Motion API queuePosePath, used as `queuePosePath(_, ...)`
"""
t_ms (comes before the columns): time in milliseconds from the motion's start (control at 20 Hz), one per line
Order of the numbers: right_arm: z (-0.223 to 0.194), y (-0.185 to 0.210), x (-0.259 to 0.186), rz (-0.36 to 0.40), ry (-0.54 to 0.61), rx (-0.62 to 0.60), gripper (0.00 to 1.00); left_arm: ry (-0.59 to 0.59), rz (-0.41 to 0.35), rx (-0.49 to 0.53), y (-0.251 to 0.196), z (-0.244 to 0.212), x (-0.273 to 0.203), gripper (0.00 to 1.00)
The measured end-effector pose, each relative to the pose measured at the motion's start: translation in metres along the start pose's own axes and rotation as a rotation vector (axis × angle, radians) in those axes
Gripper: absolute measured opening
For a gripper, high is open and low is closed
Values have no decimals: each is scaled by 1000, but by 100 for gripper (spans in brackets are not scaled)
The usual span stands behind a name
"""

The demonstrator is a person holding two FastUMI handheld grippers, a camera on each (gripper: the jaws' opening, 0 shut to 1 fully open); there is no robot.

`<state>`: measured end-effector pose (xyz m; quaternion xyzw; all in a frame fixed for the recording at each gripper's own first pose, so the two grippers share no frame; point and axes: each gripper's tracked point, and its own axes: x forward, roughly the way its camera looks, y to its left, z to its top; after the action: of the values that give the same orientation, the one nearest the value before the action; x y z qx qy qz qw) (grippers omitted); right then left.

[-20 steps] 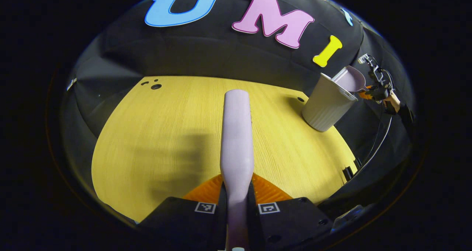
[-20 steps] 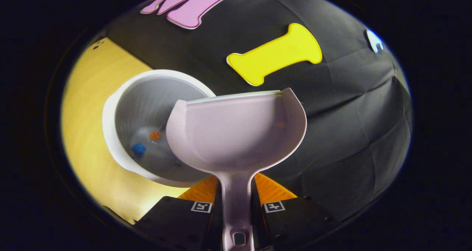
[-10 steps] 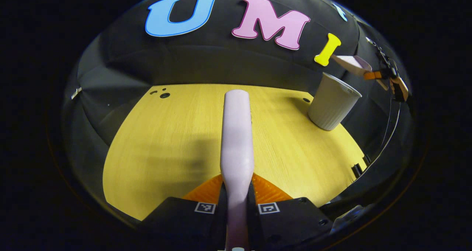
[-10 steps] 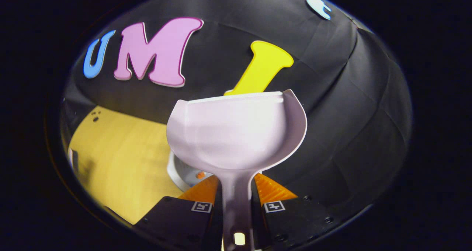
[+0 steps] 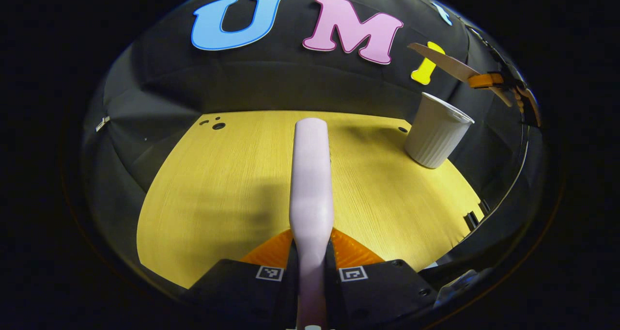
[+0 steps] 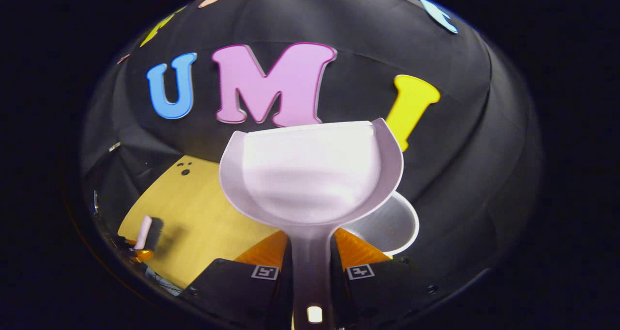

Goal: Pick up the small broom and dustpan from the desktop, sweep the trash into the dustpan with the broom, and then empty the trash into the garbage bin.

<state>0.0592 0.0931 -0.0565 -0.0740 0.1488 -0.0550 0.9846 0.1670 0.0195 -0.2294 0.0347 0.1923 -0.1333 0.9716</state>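
Note:
A pale pink broom (image 5: 311, 175) runs forward from my left gripper (image 5: 311, 246), which is shut on its handle above the yellow desktop (image 5: 218, 194). The white ribbed garbage bin (image 5: 436, 133) stands at the table's far right corner. My right gripper (image 6: 310, 248) is shut on the handle of the pale pink dustpan (image 6: 310, 175), held level and high with nothing visible in its scoop. The bin's rim (image 6: 404, 223) shows just below and right of the pan. In the left gripper view, the dustpan (image 5: 448, 64) hovers above the bin, with the right gripper (image 5: 503, 80) behind it.
The booth's black cloth wall closes in the table's back and sides. Small round holes (image 5: 218, 125) mark the table's far left corner. The broom (image 6: 144, 230) and the left gripper (image 6: 138, 253) show at the lower left of the right gripper view, near the table's edge.
My right gripper has lifted the dustpan out of its tilt over the bin, levelled it and swung left, so the bin's inside has dropped from sight. The left gripper has barely moved.

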Motion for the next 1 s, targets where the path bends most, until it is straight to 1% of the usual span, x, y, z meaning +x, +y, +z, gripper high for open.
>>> queuePosePath(250, -52, 88, -4, 175, 91, -35, 36, 10, 17, -53, 6, -3, 8, 27)
queuePosePath(300, -68, 101, -3, 199, 117, -36, 32, 14, 25, -65, 7, -3, 13, 27)
queuePosePath(350, -90, 114, -3, 223, 153, -37, 32, 18, 34, -73, 10, -4, 15, 27)
queuePosePath(400, -102, 116, -4, 237, 177, -38, 36, 21, 39, -82, 10, -5, 19, 27)
queuePosePath(550, -153, 135, 6, 256, 256, -42, 36, 48, 55, -108, 10, -8, 35, 27)
queuePosePath(600, -177, 142, 15, 265, 296, -27, 36, 60, 64, -109, 10, -9, 42, 27)
queuePosePath(700, -210, 143, 27, 265, 354, 0, 36, 100, 89, -110, 9, -17, 57, 29)
queuePosePath(850, -255, 144, 38, 252, 446, 50, 36, 186, 117, -129, 9, -36, 82, 27)
queuePosePath(1000, -291, 138, 41, 240, 509, 90, 36, 252, 157, -97, 14, -44, 104, 27)
